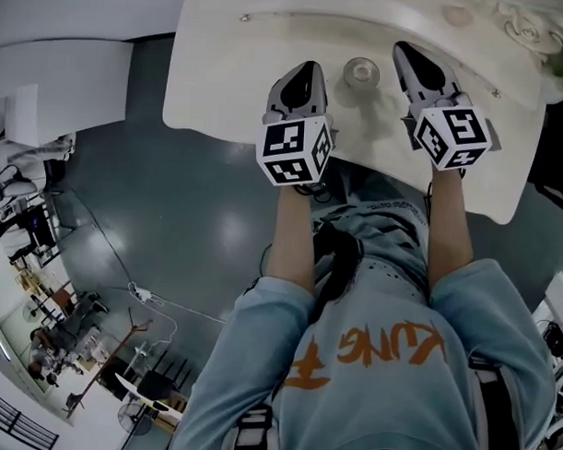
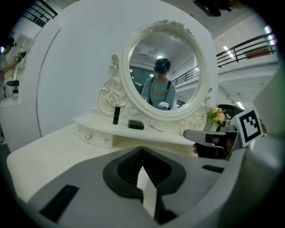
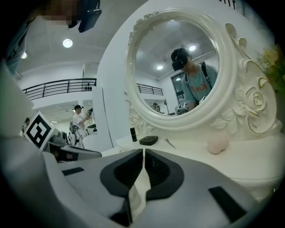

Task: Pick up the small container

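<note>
Small container (image 1: 361, 73) sits on the pale worktop (image 1: 222, 88), in the gap between the two gripper tips and clear of both. From the head view it reads as a low, round, see-through pot with a knob or cap at its centre; finer detail is too small to tell. I judge it light and stiff, probably glass or hard plastic, so smooth-walled, apt to slip, and worth a gentle squeeze. The best hold looks to be across its round side wall, pads on opposite flanks and low enough not to pinch only the cap.

The left hand-held gripper (image 1: 303, 74) lies just left of the pot, pointing away from the person, its jaws pressed together on nothing. The right hand-held gripper (image 1: 409, 58) lies just right of it, angled slightly inward, jaws likewise closed and empty. Both forearms reach forward roughly parallel. Either gripper would need to spread its jaws before closing on the pot.
</note>
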`<state>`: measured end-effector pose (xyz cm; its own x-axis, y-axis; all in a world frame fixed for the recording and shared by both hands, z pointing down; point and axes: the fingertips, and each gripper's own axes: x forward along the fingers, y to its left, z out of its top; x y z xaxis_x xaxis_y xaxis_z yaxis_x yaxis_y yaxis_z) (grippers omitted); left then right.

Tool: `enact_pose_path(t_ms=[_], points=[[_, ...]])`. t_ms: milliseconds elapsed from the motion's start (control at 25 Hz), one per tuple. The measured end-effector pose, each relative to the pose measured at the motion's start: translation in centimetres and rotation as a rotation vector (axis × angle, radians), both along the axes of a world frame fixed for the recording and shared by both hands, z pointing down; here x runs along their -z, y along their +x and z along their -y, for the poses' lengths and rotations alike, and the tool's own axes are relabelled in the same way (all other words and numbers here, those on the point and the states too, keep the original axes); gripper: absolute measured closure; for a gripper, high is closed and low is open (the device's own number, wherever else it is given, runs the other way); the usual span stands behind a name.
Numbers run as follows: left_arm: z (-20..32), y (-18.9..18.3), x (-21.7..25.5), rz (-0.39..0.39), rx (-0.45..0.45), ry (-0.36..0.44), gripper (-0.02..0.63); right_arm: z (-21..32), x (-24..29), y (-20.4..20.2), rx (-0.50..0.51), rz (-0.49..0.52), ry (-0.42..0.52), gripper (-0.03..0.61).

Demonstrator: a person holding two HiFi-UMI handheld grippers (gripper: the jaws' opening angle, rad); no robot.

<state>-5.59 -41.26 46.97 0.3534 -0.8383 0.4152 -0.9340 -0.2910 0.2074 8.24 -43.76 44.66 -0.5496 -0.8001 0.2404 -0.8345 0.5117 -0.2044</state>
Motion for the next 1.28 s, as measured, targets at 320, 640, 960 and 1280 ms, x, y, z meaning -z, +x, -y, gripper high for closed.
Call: enact_pose_path(t_ms=[320,640,960,1280], points=[[-1.7,0.5,-2.8,-0.019,0.031,-0.063,0.592,-2.4,-2.9,-0.1,0.075,-0.002,-0.054,0.546],[-2.7,0.4,-3.7,-0.017,0.062,-0.08,0.592,-4.6,-4.6,-2.8,0.266,-0.018,-0.087,0.324],[-3.4,-0.6,-3.7,-0.003,0.092,-0.086,0.592,-5.5,-7.2,-5.1,0.359,-0.164,-0.113,0.276],[-4.3,-1.1,-4.1,0.016,0.117,-0.094,0.592,-4.9,-9.7,-5.8,0.36,-0.278,-0.126,0.264]])
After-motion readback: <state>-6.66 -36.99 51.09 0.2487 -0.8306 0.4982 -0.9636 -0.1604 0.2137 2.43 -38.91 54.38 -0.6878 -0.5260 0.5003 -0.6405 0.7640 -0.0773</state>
